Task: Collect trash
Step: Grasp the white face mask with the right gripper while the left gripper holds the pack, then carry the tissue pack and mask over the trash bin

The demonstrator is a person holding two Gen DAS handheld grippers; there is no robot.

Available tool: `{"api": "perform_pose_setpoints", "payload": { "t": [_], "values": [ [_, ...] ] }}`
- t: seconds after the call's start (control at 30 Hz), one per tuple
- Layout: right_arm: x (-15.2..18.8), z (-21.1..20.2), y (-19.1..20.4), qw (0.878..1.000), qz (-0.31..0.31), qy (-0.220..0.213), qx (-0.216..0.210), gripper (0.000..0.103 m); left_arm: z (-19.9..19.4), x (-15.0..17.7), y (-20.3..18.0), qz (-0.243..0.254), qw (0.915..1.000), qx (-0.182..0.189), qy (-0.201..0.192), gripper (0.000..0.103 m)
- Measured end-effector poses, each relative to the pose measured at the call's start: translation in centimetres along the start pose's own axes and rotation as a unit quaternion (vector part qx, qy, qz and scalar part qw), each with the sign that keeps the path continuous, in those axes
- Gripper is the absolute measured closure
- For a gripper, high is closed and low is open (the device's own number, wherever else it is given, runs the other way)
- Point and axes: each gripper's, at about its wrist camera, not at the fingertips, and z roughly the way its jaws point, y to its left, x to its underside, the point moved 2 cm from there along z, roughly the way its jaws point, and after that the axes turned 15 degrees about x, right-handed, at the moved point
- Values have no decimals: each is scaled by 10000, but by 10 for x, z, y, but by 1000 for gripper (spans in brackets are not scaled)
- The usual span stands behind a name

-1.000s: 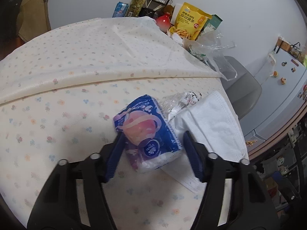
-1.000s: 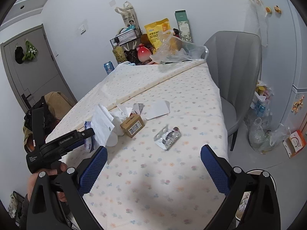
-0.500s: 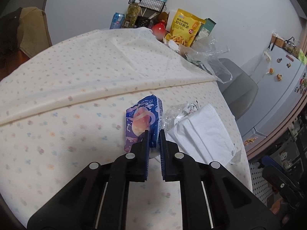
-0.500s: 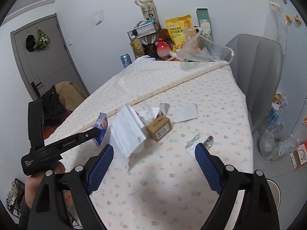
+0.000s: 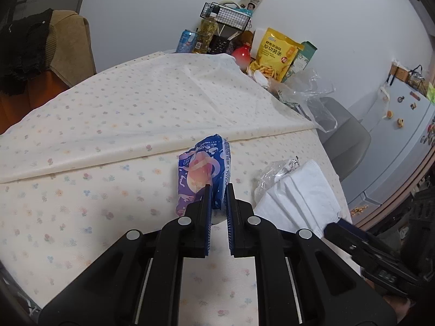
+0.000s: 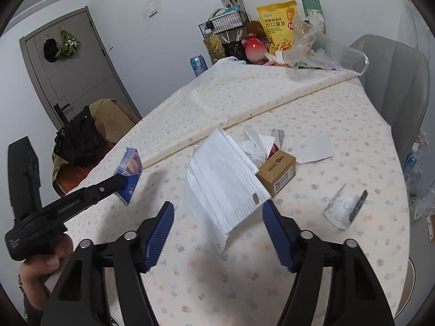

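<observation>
My left gripper (image 5: 217, 190) is shut on a blue and purple tissue pack (image 5: 202, 168) and holds it clear of the flowered tablecloth (image 5: 95, 190). The right wrist view shows that pack (image 6: 130, 167) hanging at the left in the left gripper's fingers (image 6: 108, 184). My right gripper (image 6: 217, 209) is closing, with a white face mask (image 6: 223, 184) lying between its blue pads. The left pad stands apart from the mask; the right pad is at its corner. In the left wrist view the mask (image 5: 296, 195) lies to the right, with a right finger (image 5: 342, 226) at its edge.
Beyond the mask lie a small brown box (image 6: 277, 171), crumpled wrappers (image 6: 258, 144), a white paper (image 6: 315, 149) and a blister pack (image 6: 342, 209). A snack bag (image 6: 277, 24), wire basket (image 6: 223, 24) and plastic bag (image 6: 326, 51) crowd the far end. A grey chair (image 6: 394, 81) stands at the right.
The left gripper shut on the tissue pack and lifted it off the table. The right gripper came in over the mask and its jaws narrowed around it.
</observation>
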Motion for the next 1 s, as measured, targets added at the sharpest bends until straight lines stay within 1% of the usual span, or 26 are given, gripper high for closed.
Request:
{"api": "perform_pose_setpoints", "payload": {
  "t": [0.03,0.1,0.17,0.33,0.57,0.73,0.83,1.0],
  "values": [
    [1,5,1,9999,-6,114,-52,71,-1,0,1,-32,10000,33,-5,93],
    [1,7,3,9998,-55,149,-73,93,-2,1,1,-60,10000,59,7,93],
    [2,4,6,9998,-146,79,-65,101,-2,1,0,-66,9999,75,24,93],
    [2,-20,8,9990,-291,-188,-283,101,-3,2,-11,1,9999,108,7,93],
    [-1,-58,-6,9978,-243,-510,-337,101,-5,1,-32,169,9997,172,-4,93],
    [-1,-90,-19,9961,-128,-811,-310,102,-7,-1,-57,376,9988,317,-9,93],
    [1,-106,-31,9950,-10,-975,-216,102,-5,-1,-74,513,9978,415,8,93],
    [4,-126,-55,9934,182,-1130,-95,102,3,2,-105,736,9954,599,92,93]
  ]
}}
